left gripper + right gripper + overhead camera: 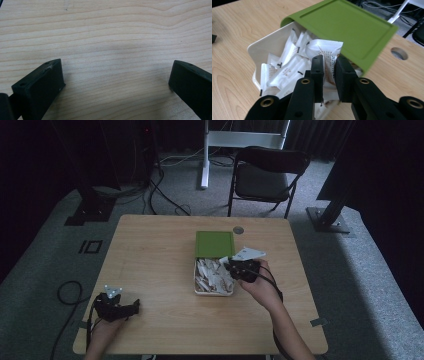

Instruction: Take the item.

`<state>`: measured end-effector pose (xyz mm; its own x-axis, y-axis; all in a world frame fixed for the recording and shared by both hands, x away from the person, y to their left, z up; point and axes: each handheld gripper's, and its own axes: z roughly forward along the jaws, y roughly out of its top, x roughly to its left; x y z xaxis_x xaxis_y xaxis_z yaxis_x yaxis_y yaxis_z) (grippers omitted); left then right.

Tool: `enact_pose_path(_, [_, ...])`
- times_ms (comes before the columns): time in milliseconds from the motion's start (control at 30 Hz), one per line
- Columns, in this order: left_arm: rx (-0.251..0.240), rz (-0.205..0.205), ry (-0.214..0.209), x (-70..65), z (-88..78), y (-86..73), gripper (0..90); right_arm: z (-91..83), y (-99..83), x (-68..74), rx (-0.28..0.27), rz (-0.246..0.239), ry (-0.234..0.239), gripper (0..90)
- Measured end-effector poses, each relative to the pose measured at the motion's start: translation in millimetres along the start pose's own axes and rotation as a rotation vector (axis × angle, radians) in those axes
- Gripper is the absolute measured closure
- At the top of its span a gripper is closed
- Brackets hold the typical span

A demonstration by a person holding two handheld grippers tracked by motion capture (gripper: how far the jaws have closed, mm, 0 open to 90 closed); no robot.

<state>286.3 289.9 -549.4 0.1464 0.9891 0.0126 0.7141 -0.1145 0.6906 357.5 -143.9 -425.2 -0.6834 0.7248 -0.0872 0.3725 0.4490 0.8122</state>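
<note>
Box (199, 290) sits mid-tabletop (150, 255), packets (212, 275) inside, lid (215, 244) over its far end. Right hand-held gripper (231, 266) at box's right edge, left hand-held gripper (131, 309) near front-left corner. Chair (267, 172) behind tabletop.

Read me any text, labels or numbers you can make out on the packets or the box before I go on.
"20250": partial digits, read sideways on the white paper-wrapped sachet pinched by the right gripper; the digits after them are covered.
Brownish print on that same sachet: too small and blurred to read.
Black marks on the other white sachets in the white rectangular plastic box: unreadable.
Green plastic lid: no text.
Light wooden table: no text.
</note>
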Motion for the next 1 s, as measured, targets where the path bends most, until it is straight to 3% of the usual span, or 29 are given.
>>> enact_pose_path(400, [0.0,0.0,0.0,0.0,0.0,0.0,0.7,-17.8,-12.6,-35.3,-0.028,0.098,-0.089,78.1])
enact_pose_path(667, [0.001,0.0,0.0,0.0,-0.1,0.0,0.7,-10.6,-26.3,-57.0,-0.053,0.19,-0.172,78.2])
enact_pose_path(1000, [0.001,0.0,0.0,0.0,-0.1,0.0,0.7,12.7,-32.3,-70.8,-0.017,0.239,-0.195,78.3])
